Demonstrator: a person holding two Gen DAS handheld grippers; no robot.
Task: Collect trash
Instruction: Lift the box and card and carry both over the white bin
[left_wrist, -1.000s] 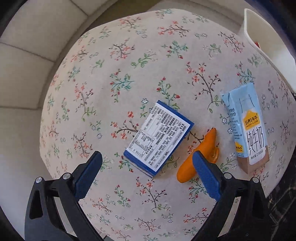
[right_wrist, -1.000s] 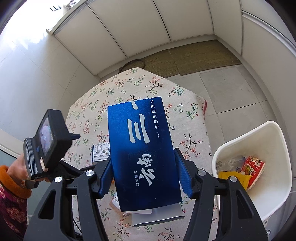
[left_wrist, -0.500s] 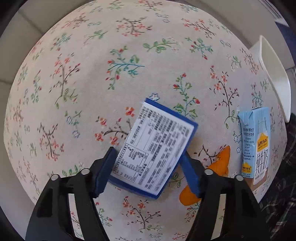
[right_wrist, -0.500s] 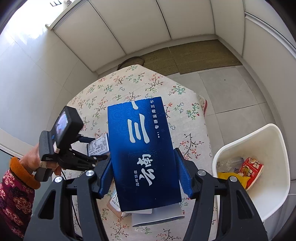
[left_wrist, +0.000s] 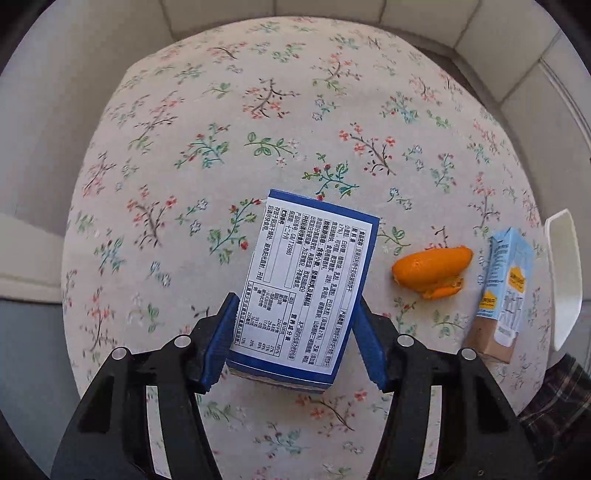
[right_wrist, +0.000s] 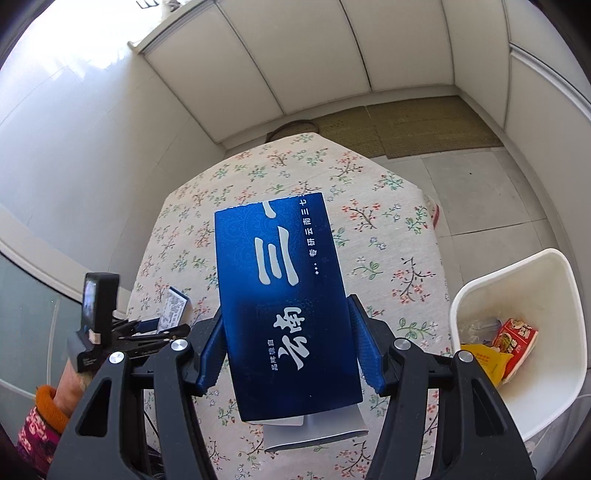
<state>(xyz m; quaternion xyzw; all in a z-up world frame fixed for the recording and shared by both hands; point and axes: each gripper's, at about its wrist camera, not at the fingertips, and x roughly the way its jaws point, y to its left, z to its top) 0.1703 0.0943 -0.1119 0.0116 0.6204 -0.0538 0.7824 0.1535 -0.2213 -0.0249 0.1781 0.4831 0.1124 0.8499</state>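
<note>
Item, left hand-held gripper (left_wrist: 293, 341): jaws have just been closing and now clamp the sides of the small blue box (left_wrist: 308, 284), label face up, on the floral tabletop (left_wrist: 221, 147). Item, right hand-held gripper (right_wrist: 284, 354): clamped on the tall blue carton (right_wrist: 284, 295), held above the tabletop, with the white bin (right_wrist: 554, 295) just beside the carton's right. Handling note: the step appears to be lifting the small box; best raised straight up with the pads square on its long sides, since a thin carton may twist or slip. Beside the small box, to its right: orange peel (left_wrist: 432, 273), then a milk carton (left_wrist: 506, 291), both lying loose. View notes: only the right wrist view shows the bin's contents, a red packet (right_wrist: 517, 338) and yellow wrapper (right_wrist: 487, 360), and the person's sleeve (right_wrist: 40, 424); only the left shows peel and milk carton.
</note>
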